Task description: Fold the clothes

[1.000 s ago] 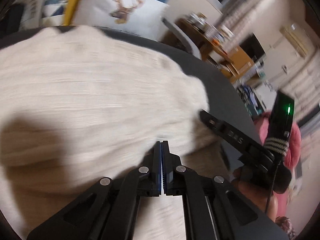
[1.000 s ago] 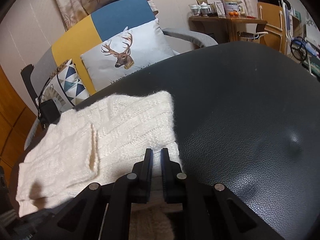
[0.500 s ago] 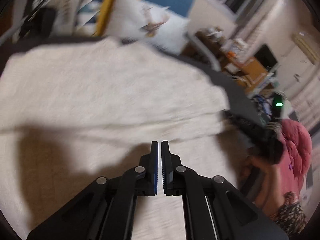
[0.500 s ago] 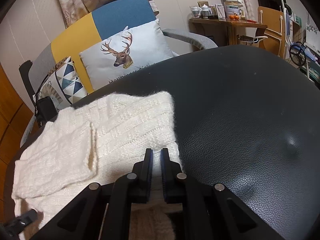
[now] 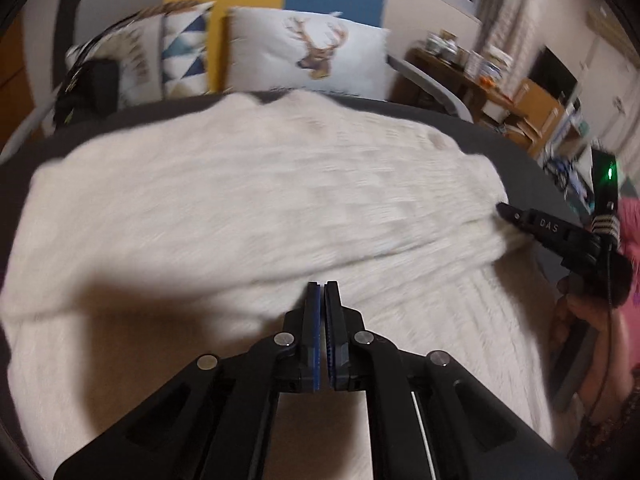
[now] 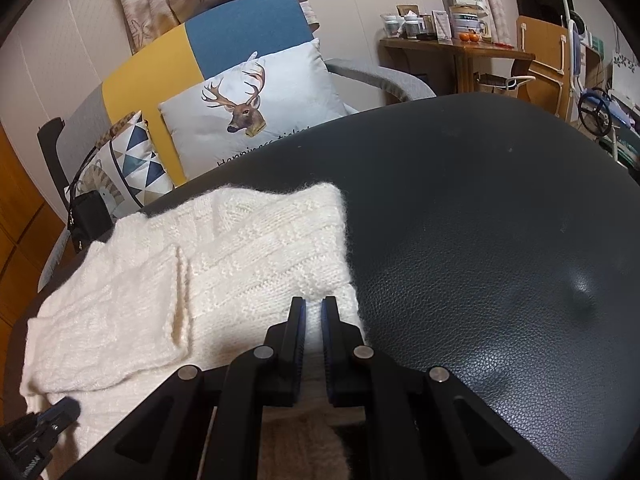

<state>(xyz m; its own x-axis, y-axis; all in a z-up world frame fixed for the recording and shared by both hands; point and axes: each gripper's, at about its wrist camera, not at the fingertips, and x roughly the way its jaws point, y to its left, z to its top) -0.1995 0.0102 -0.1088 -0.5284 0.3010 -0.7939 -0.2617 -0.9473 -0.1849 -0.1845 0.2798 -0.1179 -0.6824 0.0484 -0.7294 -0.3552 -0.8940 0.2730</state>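
Note:
A cream knitted sweater (image 6: 224,264) lies on a dark leather table (image 6: 500,240), with its upper part folded over and a sleeve laid across it. It fills the left wrist view (image 5: 260,208), blurred. My left gripper (image 5: 321,292) is shut, above the sweater's near part with nothing between its fingers. My right gripper (image 6: 314,312) is shut on the sweater's right edge, pressing a strip of knit between its pads. It also shows in the left wrist view (image 5: 508,212) at the sweater's right corner. The left gripper's tip shows at the bottom left of the right wrist view (image 6: 60,408).
A sofa behind the table holds a deer cushion (image 6: 248,100) and a triangle-patterned cushion (image 6: 132,160). A black bag (image 6: 90,216) rests at the table's far left edge. A wooden side table (image 6: 452,46) with cups stands at the back right.
The left gripper has pulled back toward me and turned, so more of the sweater and the sofa come into its view. The right gripper has kept its hold and barely moved.

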